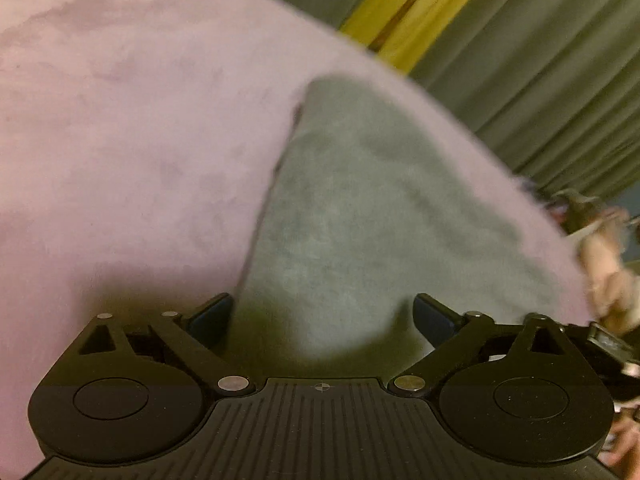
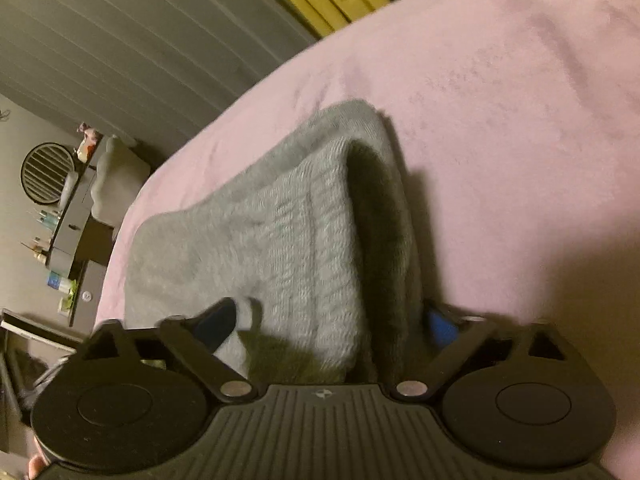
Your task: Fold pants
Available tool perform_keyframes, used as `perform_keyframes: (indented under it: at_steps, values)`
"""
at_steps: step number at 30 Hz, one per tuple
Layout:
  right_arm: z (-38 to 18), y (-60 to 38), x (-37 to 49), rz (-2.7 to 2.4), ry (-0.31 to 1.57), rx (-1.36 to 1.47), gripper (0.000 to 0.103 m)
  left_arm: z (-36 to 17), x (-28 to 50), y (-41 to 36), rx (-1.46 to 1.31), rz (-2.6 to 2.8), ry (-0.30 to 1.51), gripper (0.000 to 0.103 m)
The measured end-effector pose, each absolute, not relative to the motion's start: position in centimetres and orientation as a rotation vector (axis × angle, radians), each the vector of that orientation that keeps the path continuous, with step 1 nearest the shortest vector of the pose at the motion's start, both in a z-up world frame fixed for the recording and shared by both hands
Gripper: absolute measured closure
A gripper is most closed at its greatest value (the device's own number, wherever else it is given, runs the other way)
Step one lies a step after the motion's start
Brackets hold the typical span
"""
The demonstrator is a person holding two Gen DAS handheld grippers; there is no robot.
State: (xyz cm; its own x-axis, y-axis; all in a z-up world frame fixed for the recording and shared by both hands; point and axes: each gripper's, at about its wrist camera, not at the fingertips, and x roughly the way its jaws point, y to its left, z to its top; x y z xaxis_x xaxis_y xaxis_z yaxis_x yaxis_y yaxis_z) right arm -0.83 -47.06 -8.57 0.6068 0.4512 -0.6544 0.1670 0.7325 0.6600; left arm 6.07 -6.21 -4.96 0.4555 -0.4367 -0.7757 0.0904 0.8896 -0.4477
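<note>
**Both tongs wide apart at the grey pants on the pink bed**

Left tongs (image 1: 323,312) stand spread, fingers wide apart, nothing pinched; the near edge of the pants (image 1: 360,216) lies between and just ahead of the tips. Right tongs (image 2: 332,320) are spread too, with a raised fold of the pants (image 2: 280,232) sitting in the gap between the fingers, cloth touching the left finger but not clamped. Beyond both tips the pants stretch away in a narrowing grey strip over the bed (image 1: 120,140). Farther off hang curtains (image 1: 540,60), with a yellow strip (image 1: 400,12) between them.
</note>
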Motion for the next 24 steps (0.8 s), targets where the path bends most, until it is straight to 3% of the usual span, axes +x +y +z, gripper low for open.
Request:
perform_keyframes:
  at_steps: [2,4,8,12,13,14,15,17,20,24]
  values:
    - [-8.9,-47.1,-1.0,0.188,0.917,0.761,0.038,-5.0,6.8,-6.7,-0.344,-0.394,1.026,0.004]
    - [-9.0,-47.2,-1.1,0.203,0.916,0.772,0.037,-4.9,7.5,-6.8,-0.364,-0.451,1.003,0.004]
    - [-9.7,-47.2,0.1,0.234,0.918,0.815,0.021,-6.0,8.9,-6.8,-0.401,-0.488,0.996,0.005]
    - [-10.1,-47.3,1.0,0.249,0.924,0.848,0.018,-6.5,9.7,-6.9,-0.438,-0.485,0.966,0.008]
    - [-10.2,-47.4,1.1,0.245,0.921,0.859,0.019,-6.4,9.5,-7.1,-0.425,-0.475,0.951,0.02]
    - [-10.1,-47.3,0.9,0.234,0.912,0.861,0.03,-6.3,9.2,-7.4,-0.406,-0.462,0.938,0.035]
    - [-9.9,-47.2,0.6,0.21,0.899,0.839,0.038,-6.2,9.0,-7.4,-0.405,-0.459,0.93,0.039]
    - [-9.4,-46.7,0.1,0.191,0.876,0.791,0.042,-5.7,8.4,-7.5,-0.411,-0.45,0.911,0.053]
    - [-7.9,-46.4,-0.6,0.189,0.824,0.783,0.047,-4.7,7.7,-7.0,-0.44,-0.436,0.876,0.068]
    - [-5.2,-46.3,-0.7,0.245,0.729,0.784,0.049,-2.7,7.5,-7.0,-0.471,-0.445,0.835,0.072]
